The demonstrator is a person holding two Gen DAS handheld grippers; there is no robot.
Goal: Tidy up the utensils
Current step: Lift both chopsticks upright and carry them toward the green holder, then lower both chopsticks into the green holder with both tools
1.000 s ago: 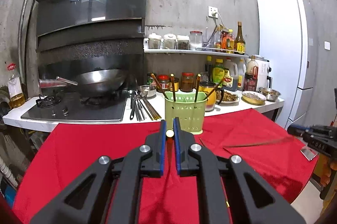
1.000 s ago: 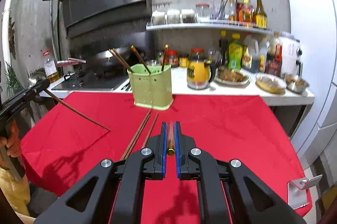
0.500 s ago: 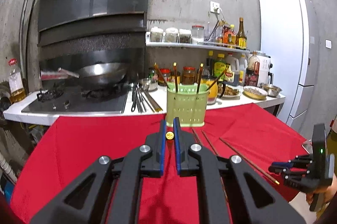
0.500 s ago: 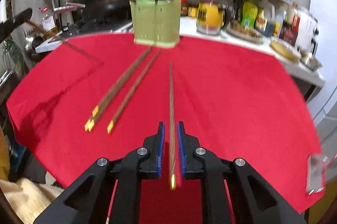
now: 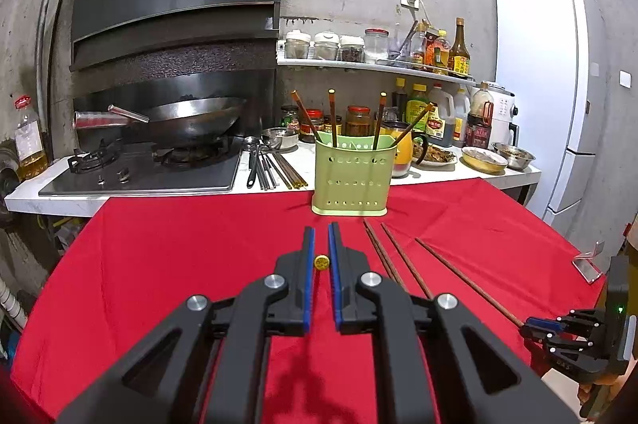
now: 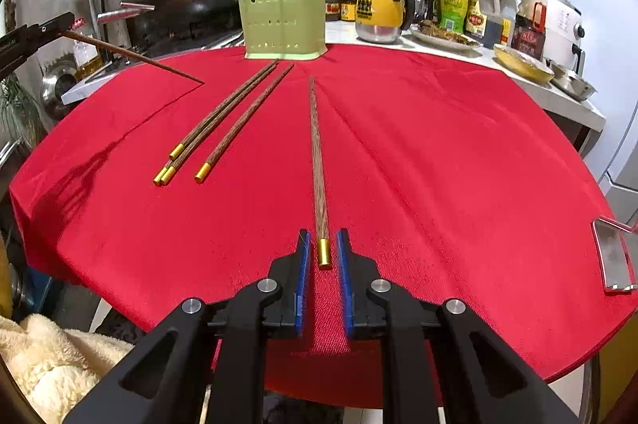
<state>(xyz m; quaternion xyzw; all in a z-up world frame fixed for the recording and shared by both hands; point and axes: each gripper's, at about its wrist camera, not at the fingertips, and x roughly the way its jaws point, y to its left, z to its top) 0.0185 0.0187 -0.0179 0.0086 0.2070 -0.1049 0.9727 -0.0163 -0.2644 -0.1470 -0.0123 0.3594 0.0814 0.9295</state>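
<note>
Lying between right gripper (image 6: 322, 238) fingers (image 6: 304, 256), chopstick (image 6: 318, 160), right-wrist view only

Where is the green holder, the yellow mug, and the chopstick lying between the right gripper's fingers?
green holder (image 6: 281, 25), right wrist view, front wall.
yellow mug (image 6: 377, 11), right wrist view, yellow body.
chopstick (image 6: 318, 160), right wrist view, mid-shaft.

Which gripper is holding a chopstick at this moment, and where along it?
The left gripper holds one chopstick near its gold-capped end. The right gripper is open and holds nothing; a chopstick on the cloth lies between its fingers.
</note>
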